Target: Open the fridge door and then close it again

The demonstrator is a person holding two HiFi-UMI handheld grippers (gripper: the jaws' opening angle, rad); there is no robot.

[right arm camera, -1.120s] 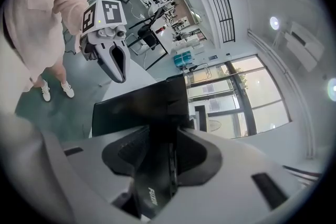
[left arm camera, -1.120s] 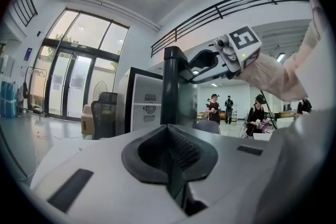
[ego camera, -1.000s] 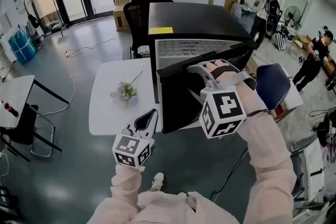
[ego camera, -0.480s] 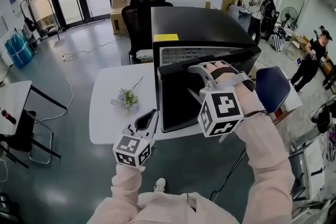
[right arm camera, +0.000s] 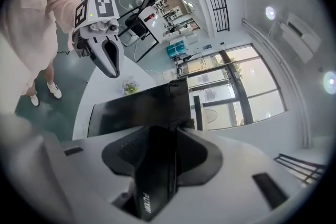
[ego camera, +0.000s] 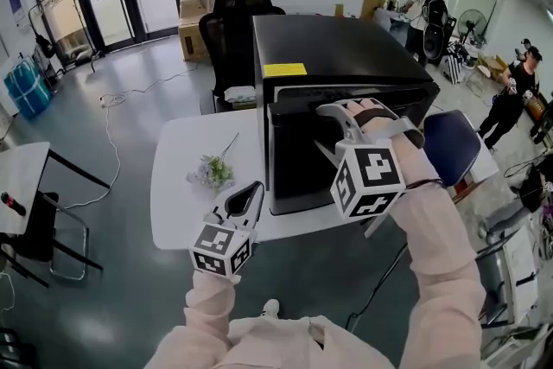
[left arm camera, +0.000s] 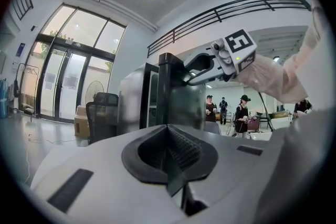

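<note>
A black mini fridge (ego camera: 346, 56) stands on a white table (ego camera: 186, 194). Its door (ego camera: 298, 164) is nearly closed, with only a narrow gap at the top. My right gripper (ego camera: 324, 132) is shut on the door's upper edge; in the right gripper view the black door (right arm camera: 142, 107) runs between the jaws of that gripper (right arm camera: 168, 160). My left gripper (ego camera: 244, 199) hovers shut and holds nothing over the table's front edge, left of the fridge. The left gripper view looks across its closed jaws (left arm camera: 170, 157) at the fridge (left arm camera: 168, 92).
A small bunch of flowers (ego camera: 213, 173) lies on the table left of the fridge. Black office chairs (ego camera: 233, 13) stand behind the table and a blue chair (ego camera: 449, 143) at its right. People (ego camera: 428, 0) stand at the back right. A cable (ego camera: 112, 108) trails over the floor.
The fridge door has swung from partly open, with the inside shelf showing, to almost closed, my right gripper moving with it. The left gripper has shifted slightly right.
</note>
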